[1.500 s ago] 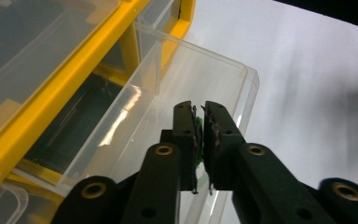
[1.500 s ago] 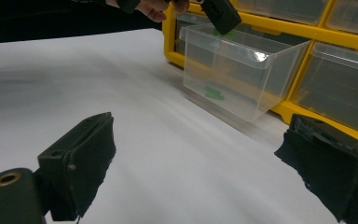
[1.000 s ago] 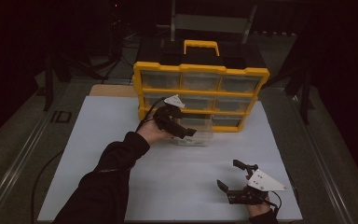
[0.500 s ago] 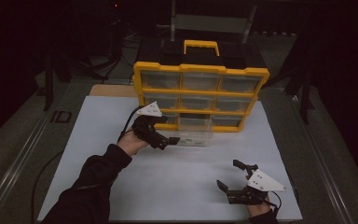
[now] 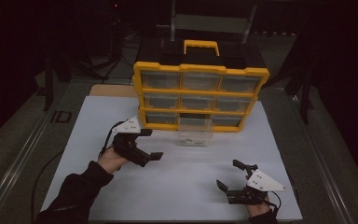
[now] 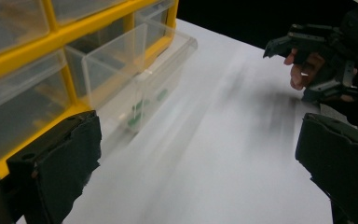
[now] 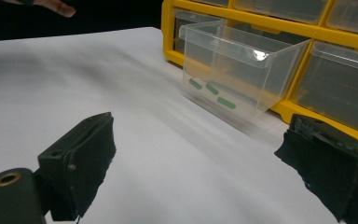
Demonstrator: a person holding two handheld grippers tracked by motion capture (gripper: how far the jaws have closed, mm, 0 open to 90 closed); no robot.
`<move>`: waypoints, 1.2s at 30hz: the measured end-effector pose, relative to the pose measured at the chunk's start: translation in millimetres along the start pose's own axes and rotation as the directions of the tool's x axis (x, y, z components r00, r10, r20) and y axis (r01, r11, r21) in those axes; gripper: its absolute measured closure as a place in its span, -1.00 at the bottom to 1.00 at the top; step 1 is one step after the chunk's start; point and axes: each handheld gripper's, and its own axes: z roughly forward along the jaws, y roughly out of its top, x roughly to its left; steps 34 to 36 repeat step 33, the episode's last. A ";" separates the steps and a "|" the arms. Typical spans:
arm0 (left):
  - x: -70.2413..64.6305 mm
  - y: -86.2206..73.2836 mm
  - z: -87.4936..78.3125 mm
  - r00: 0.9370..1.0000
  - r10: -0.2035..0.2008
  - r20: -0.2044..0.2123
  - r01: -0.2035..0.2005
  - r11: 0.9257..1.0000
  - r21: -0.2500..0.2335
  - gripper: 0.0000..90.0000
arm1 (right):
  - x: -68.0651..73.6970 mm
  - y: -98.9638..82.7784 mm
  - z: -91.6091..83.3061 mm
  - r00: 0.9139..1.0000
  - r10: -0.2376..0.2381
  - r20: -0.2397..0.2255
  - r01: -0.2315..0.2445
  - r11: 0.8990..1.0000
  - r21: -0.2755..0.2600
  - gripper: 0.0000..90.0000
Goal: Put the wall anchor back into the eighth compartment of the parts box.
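A yellow organizer (image 5: pixel 200 93) with clear drawers stands upright at the back of the white mat (image 5: pixel 182 186). One clear drawer (image 5: pixel 195 131) of its bottom row is pulled out onto the mat. It holds a few small green pieces (image 7: pixel 209 88), which also show as green pieces (image 6: pixel 137 112) through the drawer (image 6: pixel 140 79) wall. My left gripper (image 5: pixel 153 143) hovers left of the drawer, open and empty, apart from it. My right gripper (image 5: pixel 228 174) rests open near the front right of the mat. Wide gaps separate both pairs of jaws in the left gripper (image 6: pixel 196 163) and right gripper (image 7: pixel 205 163) views.
A black case with a yellow handle (image 5: pixel 201 45) sits behind the organizer. Metal rails (image 5: pixel 23 154) run along both sides of the table. Bare mat lies between the grippers and the drawer. The other hand's gripper (image 6: pixel 326 51) is at the upper right of the left gripper view.
My left gripper has drawn back from the pulled-out drawer, toward the left and the near side. The drawer stays out. The right gripper has not moved.
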 end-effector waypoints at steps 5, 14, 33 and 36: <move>-7.4 -17.5 -9.0 1.000 0.012 -0.021 -0.012 1.000 -0.004 -1.00 | 0.3 0.0 0.5 1.000 -0.002 -0.003 0.002 1.000 0.003 -0.81; -18.0 -52.4 -15.6 0.999 0.011 -0.043 -0.012 1.000 -0.017 -1.00 | 0.4 -0.3 0.8 1.000 0.001 -0.002 -0.001 1.000 0.005 -0.81; -23.2 -99.7 -28.7 0.996 -0.029 -0.084 0.029 1.000 0.000 -1.00 | 0.5 -1.1 2.0 1.000 -0.003 -0.001 0.004 1.000 0.013 -0.81; -23.2 -99.7 -28.7 0.996 -0.029 -0.084 0.029 1.000 0.000 -1.00 | 0.5 -1.1 2.0 1.000 -0.003 -0.001 0.004 1.000 0.013 -0.81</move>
